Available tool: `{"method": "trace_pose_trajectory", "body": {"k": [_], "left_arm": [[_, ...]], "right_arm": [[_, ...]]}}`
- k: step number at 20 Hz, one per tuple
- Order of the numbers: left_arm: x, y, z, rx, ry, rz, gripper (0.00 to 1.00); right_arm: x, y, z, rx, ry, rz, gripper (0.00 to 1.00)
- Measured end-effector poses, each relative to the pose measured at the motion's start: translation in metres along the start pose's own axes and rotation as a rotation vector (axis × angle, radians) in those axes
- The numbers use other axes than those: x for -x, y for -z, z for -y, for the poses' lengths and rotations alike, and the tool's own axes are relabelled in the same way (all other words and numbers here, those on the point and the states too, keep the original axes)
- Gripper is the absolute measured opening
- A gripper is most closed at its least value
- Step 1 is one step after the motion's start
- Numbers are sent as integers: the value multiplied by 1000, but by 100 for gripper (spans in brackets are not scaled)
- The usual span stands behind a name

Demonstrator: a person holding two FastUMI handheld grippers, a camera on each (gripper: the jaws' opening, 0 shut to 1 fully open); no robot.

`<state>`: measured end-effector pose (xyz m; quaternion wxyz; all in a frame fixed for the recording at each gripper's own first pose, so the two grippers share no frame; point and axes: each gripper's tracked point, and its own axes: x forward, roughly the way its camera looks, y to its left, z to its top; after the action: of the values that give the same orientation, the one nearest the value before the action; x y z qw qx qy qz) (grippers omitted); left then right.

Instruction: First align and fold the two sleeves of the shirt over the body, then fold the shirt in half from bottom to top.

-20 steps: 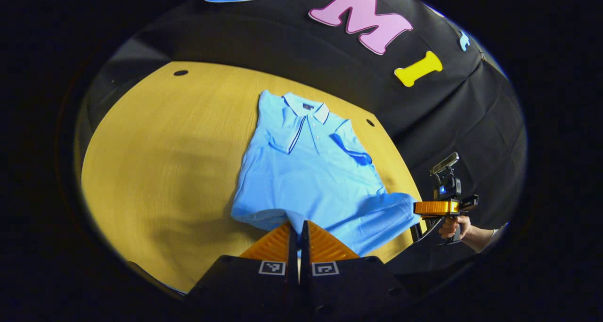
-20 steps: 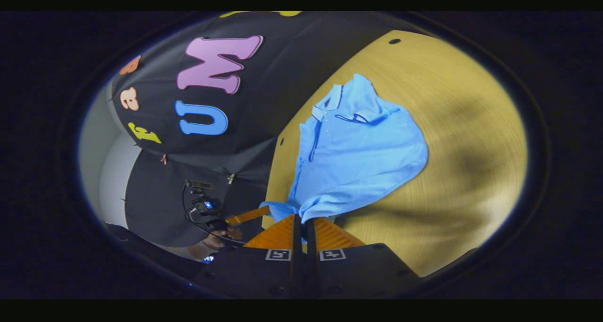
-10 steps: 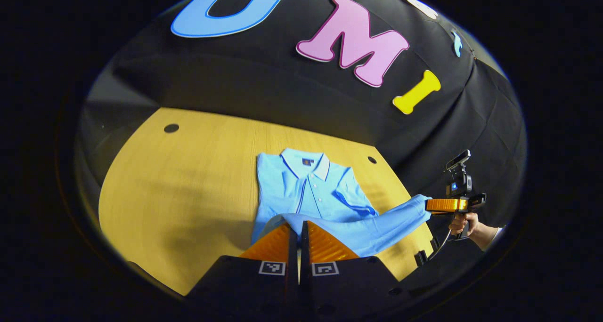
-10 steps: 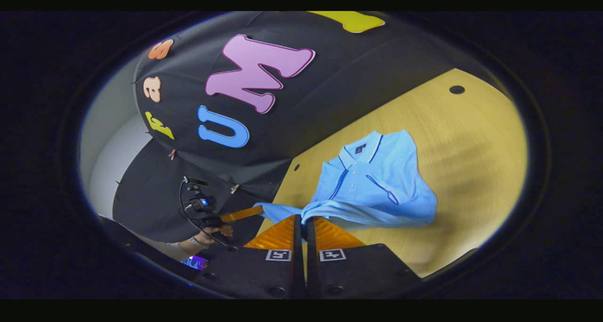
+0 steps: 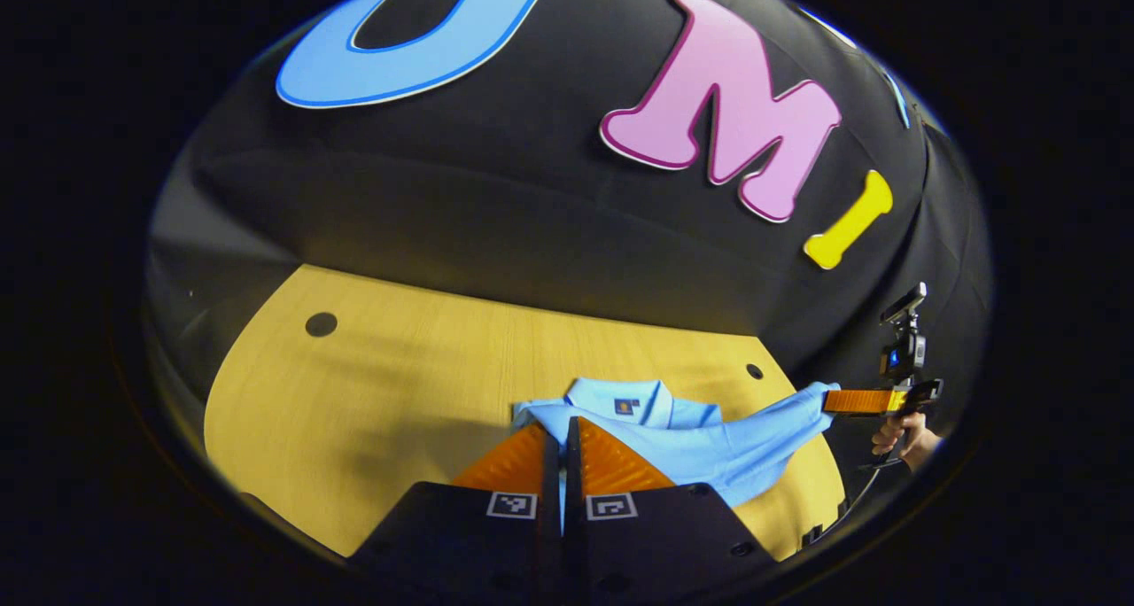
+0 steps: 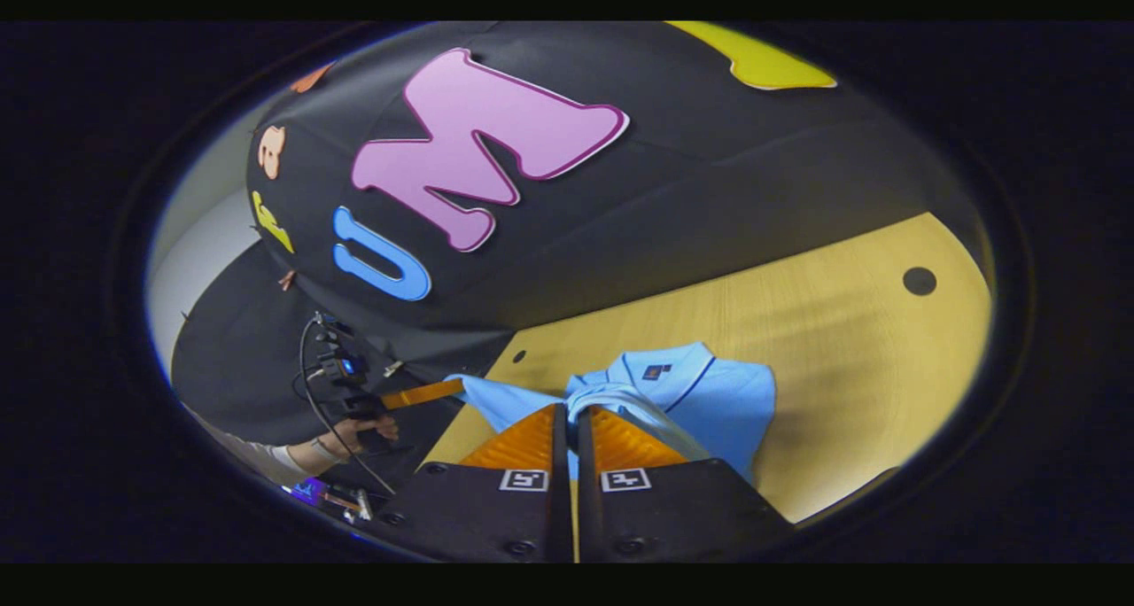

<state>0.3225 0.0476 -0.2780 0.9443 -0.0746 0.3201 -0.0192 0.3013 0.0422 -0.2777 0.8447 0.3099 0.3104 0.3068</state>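
A light blue polo shirt (image 5: 709, 451) lies on the wooden table (image 5: 399, 393), its sleeves folded over the body. My left gripper (image 5: 561, 423) is shut on one hem corner, lifted close over the collar (image 5: 633, 400). My right gripper (image 6: 571, 408) is shut on the other hem corner, also just short of the collar (image 6: 660, 369). The hem hangs stretched between the two. In the left gripper view the right gripper (image 5: 833, 401) shows far right, held by a hand (image 5: 899, 433). The right gripper view has the left gripper (image 6: 447, 391) at the left with its hand (image 6: 354, 431).
The table has small round holes (image 5: 321, 324) (image 5: 754, 371) (image 6: 919, 280) near its far edge. The black booth wall rises right behind the table. Bare wood stretches left of the shirt in the left gripper view and right of it in the right gripper view.
Both grippers have carried the hem up and forward over the shirt's body towards the collar. The lower half now covers most of the chest and the folded sleeves.
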Motion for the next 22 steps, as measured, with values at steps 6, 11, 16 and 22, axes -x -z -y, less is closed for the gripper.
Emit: {"method": "trace_pose_trajectory", "body": {"k": [6, 11, 16, 22], "left_arm": [[-97, -4, -28, -6, -140, -19, 6], [-145, 36, -41, -35, -221, -143, 7], [-148, 45, -43, -27, -241, -169, 50], [-96, -16, -24, -119, -283, 24, 88]], "right_arm": [[-66, -20, 87, 20, 217, 17, 7], [-93, 10, 153, 16, 394, -57, 13], [-84, 5, 160, 68, 442, -47, 60], [-56, -25, 139, 269, 492, 39, 98]]}}
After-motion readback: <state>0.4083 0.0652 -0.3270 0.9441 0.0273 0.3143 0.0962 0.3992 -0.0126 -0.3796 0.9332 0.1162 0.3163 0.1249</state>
